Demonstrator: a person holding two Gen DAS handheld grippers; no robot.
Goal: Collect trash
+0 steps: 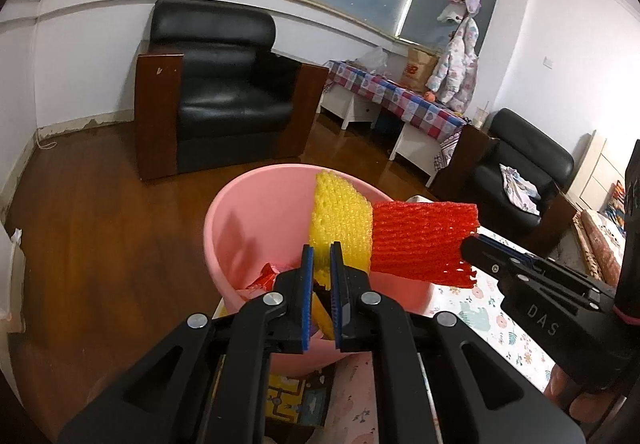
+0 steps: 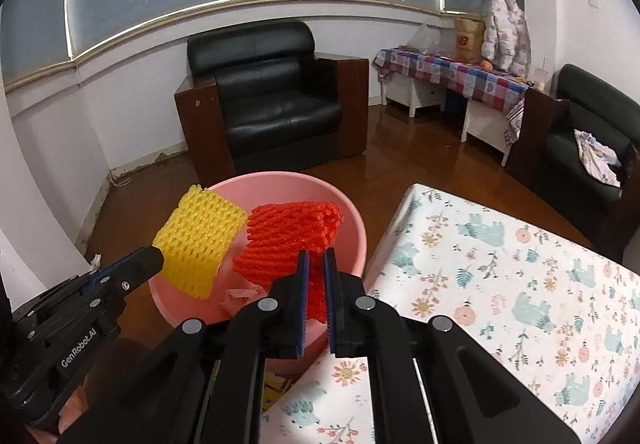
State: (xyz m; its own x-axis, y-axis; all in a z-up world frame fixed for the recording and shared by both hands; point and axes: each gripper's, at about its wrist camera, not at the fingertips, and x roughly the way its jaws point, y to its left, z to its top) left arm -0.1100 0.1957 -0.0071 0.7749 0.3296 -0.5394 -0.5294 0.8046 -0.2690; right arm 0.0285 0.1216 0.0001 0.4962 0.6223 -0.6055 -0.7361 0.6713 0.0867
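Pink bucket (image 2: 352,219); yellow foam net (image 2: 200,240) and red foam net (image 2: 288,240), both open-mesh; red wrapper (image 1: 266,278) inside the bucket. Each hand-held gripper is black with blue pads: left (image 1: 321,268), right (image 2: 314,272). Tabletop cloth (image 2: 520,264) white with teal bears, pink flowers; armchair (image 2: 276,99) black, brown wood sides; floor (image 1: 100,224) brown wood; far cloth (image 2: 452,69) pink-purple check.

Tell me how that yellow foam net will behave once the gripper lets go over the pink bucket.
The yellow foam net probably weighs very little: the left gripper holds it out by one edge without sag. Its open mesh suggests it is squashy and springy, not fragile. Released, it would likely drop slowly and might catch on the pink bucket rim, since part hangs beyond it.
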